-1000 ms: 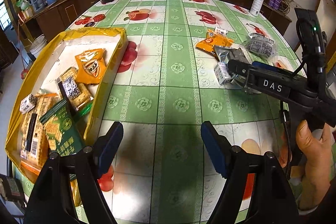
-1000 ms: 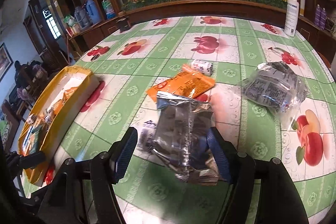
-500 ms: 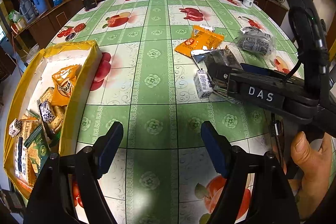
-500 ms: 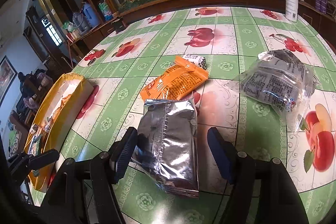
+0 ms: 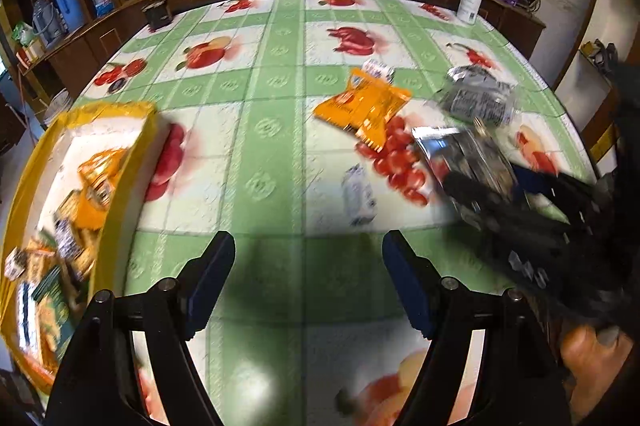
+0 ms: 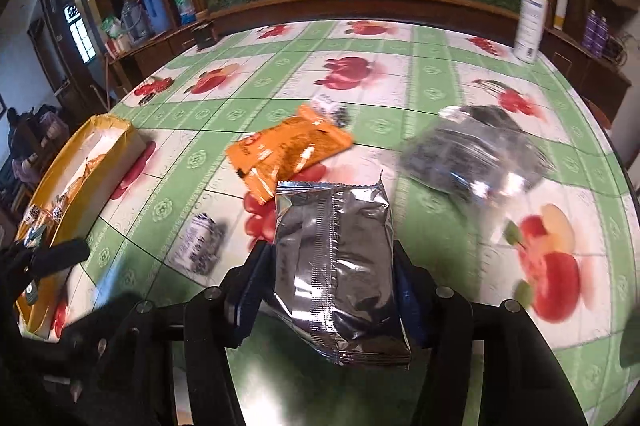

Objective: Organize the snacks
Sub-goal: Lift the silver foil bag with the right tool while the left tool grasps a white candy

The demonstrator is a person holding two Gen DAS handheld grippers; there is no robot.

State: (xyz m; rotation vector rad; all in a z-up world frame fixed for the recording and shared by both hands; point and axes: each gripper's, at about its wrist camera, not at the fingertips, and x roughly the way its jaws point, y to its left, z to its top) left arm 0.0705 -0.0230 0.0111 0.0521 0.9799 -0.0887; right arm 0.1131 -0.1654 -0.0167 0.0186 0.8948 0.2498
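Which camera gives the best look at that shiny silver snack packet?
The right wrist view: the silver packet fills the centre there, sharp, with the right gripper closing its jaws on its two sides. In the left wrist view the packet is off at the right edge, blurred and partly hidden behind that gripper.

The jaws of the right gripper [image 6: 330, 290] are being closed around the silver packet [image 6: 336, 266], which was framed loosely before.
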